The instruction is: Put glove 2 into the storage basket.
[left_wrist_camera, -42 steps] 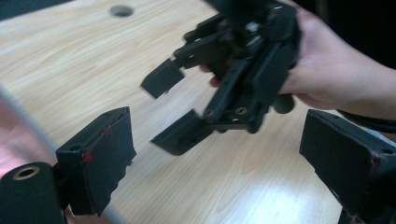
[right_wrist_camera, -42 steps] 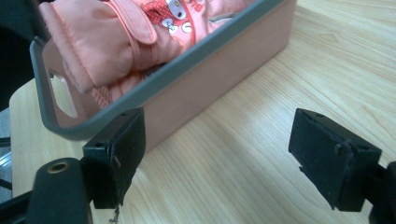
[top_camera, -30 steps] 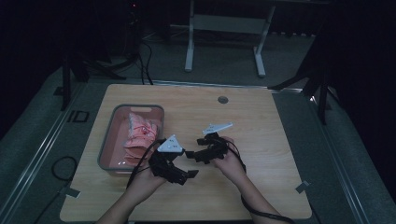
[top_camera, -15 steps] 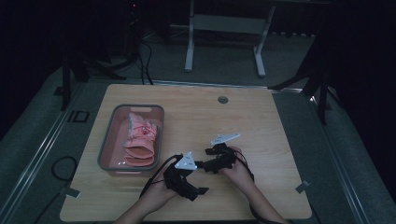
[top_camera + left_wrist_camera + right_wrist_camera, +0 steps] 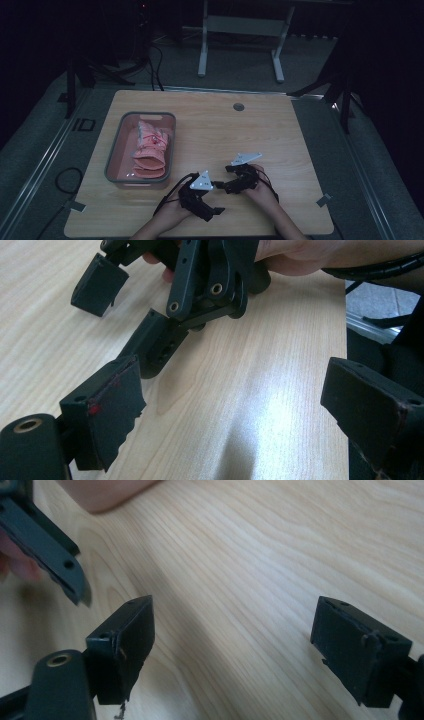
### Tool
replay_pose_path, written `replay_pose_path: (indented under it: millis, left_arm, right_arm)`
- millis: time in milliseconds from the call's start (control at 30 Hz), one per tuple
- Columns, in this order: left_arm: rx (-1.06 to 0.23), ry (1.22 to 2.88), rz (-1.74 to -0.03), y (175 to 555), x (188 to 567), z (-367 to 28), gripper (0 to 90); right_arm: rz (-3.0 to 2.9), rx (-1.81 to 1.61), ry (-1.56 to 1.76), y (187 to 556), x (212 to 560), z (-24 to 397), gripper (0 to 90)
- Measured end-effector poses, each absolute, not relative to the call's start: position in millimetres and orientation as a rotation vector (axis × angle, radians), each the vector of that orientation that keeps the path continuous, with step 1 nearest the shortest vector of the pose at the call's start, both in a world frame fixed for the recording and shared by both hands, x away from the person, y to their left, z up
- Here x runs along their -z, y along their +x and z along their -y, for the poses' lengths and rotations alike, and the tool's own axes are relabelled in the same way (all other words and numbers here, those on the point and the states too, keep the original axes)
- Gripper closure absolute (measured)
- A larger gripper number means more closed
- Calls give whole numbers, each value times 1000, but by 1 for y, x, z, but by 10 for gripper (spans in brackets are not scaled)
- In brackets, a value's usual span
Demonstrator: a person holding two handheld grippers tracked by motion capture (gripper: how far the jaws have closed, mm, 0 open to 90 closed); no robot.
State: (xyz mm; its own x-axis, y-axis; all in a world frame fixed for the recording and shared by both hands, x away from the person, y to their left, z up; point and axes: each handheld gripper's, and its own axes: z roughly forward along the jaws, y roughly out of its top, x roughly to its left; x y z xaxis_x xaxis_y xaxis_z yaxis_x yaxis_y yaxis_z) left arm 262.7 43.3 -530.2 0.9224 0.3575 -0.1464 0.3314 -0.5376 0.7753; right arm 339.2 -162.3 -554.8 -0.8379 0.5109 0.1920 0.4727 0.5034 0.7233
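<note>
Both claws, left and right, rest low, jaws apart.

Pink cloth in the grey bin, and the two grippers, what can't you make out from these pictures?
- Pink cloth, high view: dim and small; what garment it is and its pattern stay unclear.
- Bin, high view: the cloth hides part of its floor.
- Left gripper, left gripper view: the bottom edge crops both jaws.
- Right gripper, right gripper view: the bottom edge crops its jaws.
</note>
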Motion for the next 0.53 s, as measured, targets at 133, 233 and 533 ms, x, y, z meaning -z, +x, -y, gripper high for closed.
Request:
replay_pose_path:
  millis: [133, 233, 533]
  left_arm:
    - [-35, 2191, -485, 262, 535, -42, 101]
    - [-15, 2198, -467, 261, 539, -40, 101]
    - [-2, 2202, -459, 261, 542, -38, 101]
  right_arm:
    - [-2672, -1254, 872, 339, 559, 165, 176]
    - [-2657, -1270, 877, 339, 558, 167, 173]
    - [-2630, -1281, 870, 339, 558, 168, 169]
